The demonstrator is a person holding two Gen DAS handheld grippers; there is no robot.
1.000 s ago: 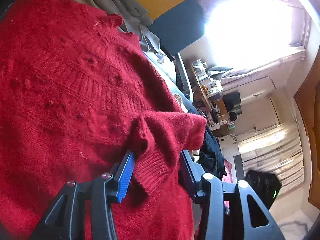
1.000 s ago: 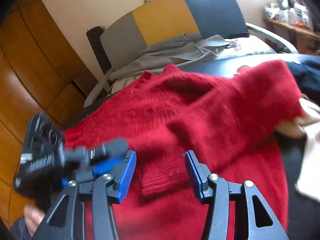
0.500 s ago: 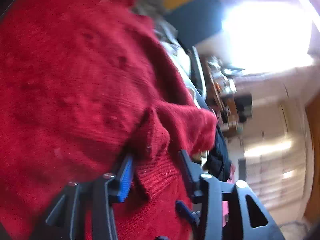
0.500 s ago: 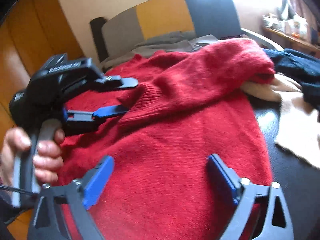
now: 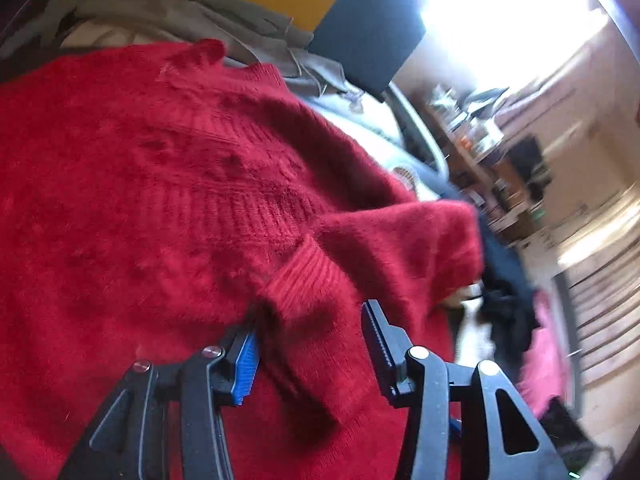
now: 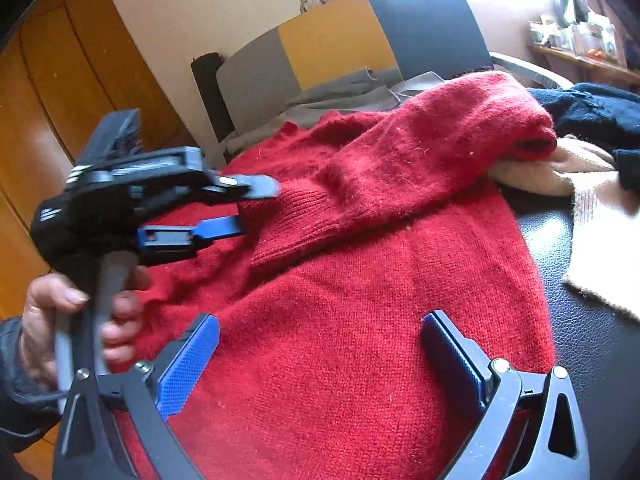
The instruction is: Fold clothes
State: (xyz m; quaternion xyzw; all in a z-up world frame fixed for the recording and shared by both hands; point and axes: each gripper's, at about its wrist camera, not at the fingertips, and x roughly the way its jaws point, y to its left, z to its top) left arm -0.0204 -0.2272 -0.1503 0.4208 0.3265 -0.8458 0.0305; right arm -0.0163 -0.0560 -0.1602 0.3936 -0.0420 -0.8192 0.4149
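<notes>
A red knit sweater [image 6: 340, 300] lies spread on a dark table, also filling the left wrist view [image 5: 140, 220]. Its sleeve [image 6: 420, 160] is folded across the chest, with the ribbed cuff [image 6: 292, 220] on the body. My left gripper [image 5: 308, 344] is open, its jaws just short of the cuff [image 5: 304, 276]; in the right wrist view it [image 6: 248, 208] sits left of the cuff, apart from it. My right gripper [image 6: 320, 356] is wide open and empty above the sweater's lower body.
A grey garment [image 6: 340, 88] lies on a chair with grey, yellow and dark blue back panels [image 6: 332, 44]. A beige cloth [image 6: 560, 172] and a navy garment [image 6: 592, 108] lie at the right. Bare black tabletop [image 6: 580, 320] shows there. A wooden wardrobe [image 6: 60, 92] stands at left.
My left gripper has let go of the cuff and drawn back a little. My right gripper has opened wide and pulled back over the sweater's lower body.
</notes>
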